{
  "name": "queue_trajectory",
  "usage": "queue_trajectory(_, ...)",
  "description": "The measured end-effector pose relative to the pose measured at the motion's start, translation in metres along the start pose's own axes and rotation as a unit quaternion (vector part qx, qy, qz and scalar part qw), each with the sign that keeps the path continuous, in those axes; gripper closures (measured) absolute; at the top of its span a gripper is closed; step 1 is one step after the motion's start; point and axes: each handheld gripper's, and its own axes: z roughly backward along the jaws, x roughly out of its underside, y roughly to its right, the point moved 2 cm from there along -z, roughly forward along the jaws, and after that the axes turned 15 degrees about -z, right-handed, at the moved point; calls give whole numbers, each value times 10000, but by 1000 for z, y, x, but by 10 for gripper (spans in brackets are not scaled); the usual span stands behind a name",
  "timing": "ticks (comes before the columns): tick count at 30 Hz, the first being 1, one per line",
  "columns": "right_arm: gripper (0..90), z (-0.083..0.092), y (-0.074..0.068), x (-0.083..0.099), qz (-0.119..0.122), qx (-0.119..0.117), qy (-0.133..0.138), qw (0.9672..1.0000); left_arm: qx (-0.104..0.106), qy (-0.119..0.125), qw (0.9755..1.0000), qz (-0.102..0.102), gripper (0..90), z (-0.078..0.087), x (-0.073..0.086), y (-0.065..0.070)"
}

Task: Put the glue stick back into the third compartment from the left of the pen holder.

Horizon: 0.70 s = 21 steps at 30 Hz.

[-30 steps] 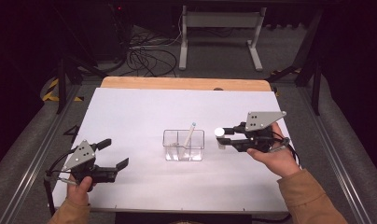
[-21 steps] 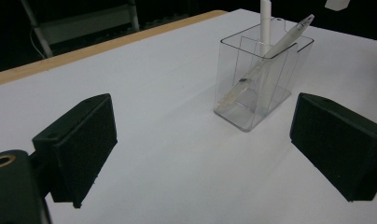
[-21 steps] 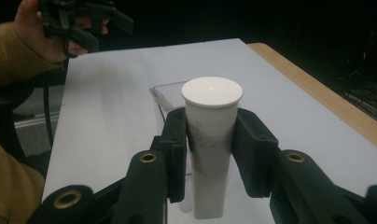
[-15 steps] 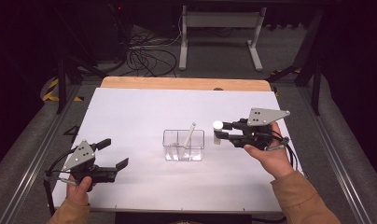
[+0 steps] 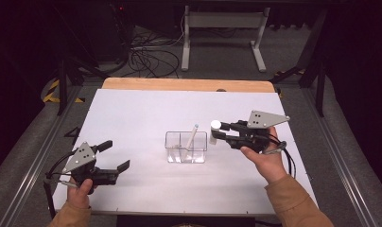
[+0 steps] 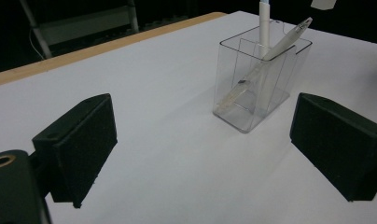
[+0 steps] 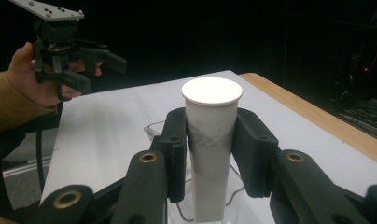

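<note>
White tube (image 7: 211,140), clamped upright by the right tongs (image 7: 210,144), hides the clear organizer (image 6: 259,79) seen between the released left tongs (image 6: 200,144).

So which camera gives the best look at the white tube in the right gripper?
The right gripper view: the white tube stands upright, clamped between the jaws. The high view shows its cap small; the left gripper view catches a white bit.

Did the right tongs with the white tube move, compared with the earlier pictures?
Yes, slightly: the right tongs carried the white tube a bit left, closer to the clear container.
</note>
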Motion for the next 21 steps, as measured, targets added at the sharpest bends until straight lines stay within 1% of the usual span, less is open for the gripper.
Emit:
queue_trajectory(7, 673, -14, -2, 7, -68, -34, 56, 10000, -3, 5, 10000, -12, 81, 0, 0, 0)
queue_trajectory(11, 673, -21, -2, 11, -142, -51, 98, 9998, -8, 10, 10000, 23, 81, 1, 1, 0)
queue_trajectory(16, 673, -28, -1, 15, -213, -9, 143, 9997, -9, -1, 10000, 11, 81, 1, 1, 0)
queue_trajectory(19, 673, -31, -1, 17, -214, 50, 152, 9996, -9, -6, 10000, 27, 81, 1, 1, 0)
queue_trajectory(21, 673, -33, -1, 19, -223, 58, 135, 9996, -11, -13, 10000, 3, 81, 1, 2, 0)
